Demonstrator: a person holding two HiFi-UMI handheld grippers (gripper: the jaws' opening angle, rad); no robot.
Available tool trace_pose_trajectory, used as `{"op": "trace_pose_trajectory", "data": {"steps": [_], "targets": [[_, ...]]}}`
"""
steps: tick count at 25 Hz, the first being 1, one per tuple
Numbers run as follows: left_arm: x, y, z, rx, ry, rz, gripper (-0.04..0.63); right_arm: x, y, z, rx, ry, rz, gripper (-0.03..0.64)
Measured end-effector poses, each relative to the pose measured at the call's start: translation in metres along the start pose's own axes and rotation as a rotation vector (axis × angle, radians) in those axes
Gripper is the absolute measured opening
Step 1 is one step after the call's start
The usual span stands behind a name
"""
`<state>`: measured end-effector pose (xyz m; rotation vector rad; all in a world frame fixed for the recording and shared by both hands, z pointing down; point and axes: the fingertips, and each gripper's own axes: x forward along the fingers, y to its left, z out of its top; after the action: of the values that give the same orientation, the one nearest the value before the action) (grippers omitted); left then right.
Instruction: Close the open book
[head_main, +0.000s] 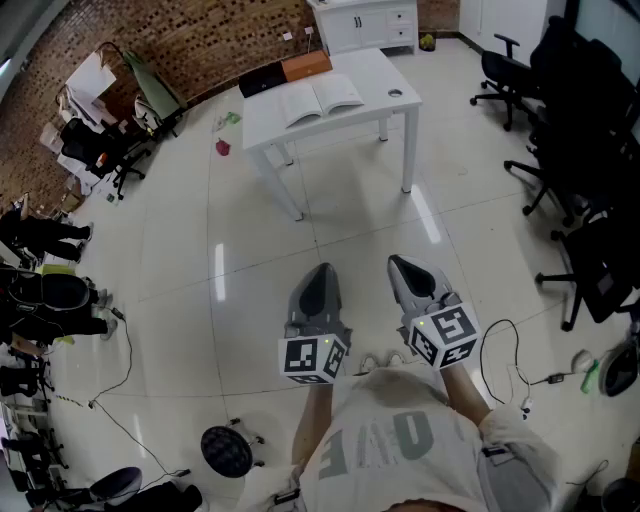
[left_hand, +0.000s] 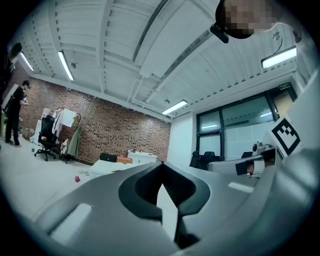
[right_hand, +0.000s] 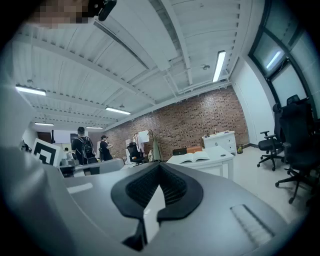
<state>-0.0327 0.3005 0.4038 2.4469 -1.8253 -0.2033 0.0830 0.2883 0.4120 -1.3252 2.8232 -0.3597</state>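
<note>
Book: the book (head_main: 322, 100) lies open, pages up, on the bench (head_main: 385, 72), towards its far edge.
Boxes: a black box (head_main: 262, 78) and an orange box (head_main: 306, 66) sit at the bench's far edge, just behind the book.
Left tool: the left tool (head_main: 322, 270) is held level, well short of the bench, with its jaws together and nothing between them.
Right tool: the right tool (head_main: 397, 262) is beside the left one, equally far from the bench. Its tips meet and it is empty.
Hard to make out: a small round thing (head_main: 394, 93) lies on the bench's right end, and I cannot tell what it is.
Hidden: in the left gripper view the tool's body covers most of the bench, and the book cannot be picked out. In the right gripper view the book (right_hand: 197, 158) shows small but clear.
Cut off: the person's body leaves the head view at its lower edge.
</note>
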Motion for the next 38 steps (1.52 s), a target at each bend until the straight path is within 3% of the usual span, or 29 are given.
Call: {"op": "trace_pose_trajectory", "data": {"steps": [6, 9, 17, 25, 32, 34, 38], "targets": [[0.026, -0.003, -0.009, 0.014, 0.04, -0.019, 0.015, 0.01, -0.008, 0.007, -0.043, -0.037, 0.001, 0.002], [0.034, -0.01, -0.007, 0.044, 0.031, -0.028, 0.015, 0.008, -0.014, 0.004, -0.01, -0.059, 0.013, 0.002], [0.036, 0.009, -0.01, 0.029, 0.019, 0.014, 0.015, 0.014, -0.02, -0.008, 0.1, -0.062, 0.067, 0.003], [0.045, 0.015, -0.037, 0.021, 0.071, 0.051, 0.015, 0.03, -0.047, -0.022, 0.092, -0.027, 0.05, 0.005], [0.106, 0.065, -0.066, -0.024, 0.085, 0.085, 0.015, 0.099, -0.104, -0.045, 0.107, 0.04, -0.036, 0.003], [0.138, 0.091, -0.066, -0.042, 0.073, 0.086, 0.015, 0.138, -0.116, -0.036, 0.096, 0.028, -0.029, 0.005], [0.217, 0.15, -0.046, -0.005, 0.032, 0.073, 0.015, 0.232, -0.144, 0.003, 0.074, -0.016, -0.067, 0.005]]}}
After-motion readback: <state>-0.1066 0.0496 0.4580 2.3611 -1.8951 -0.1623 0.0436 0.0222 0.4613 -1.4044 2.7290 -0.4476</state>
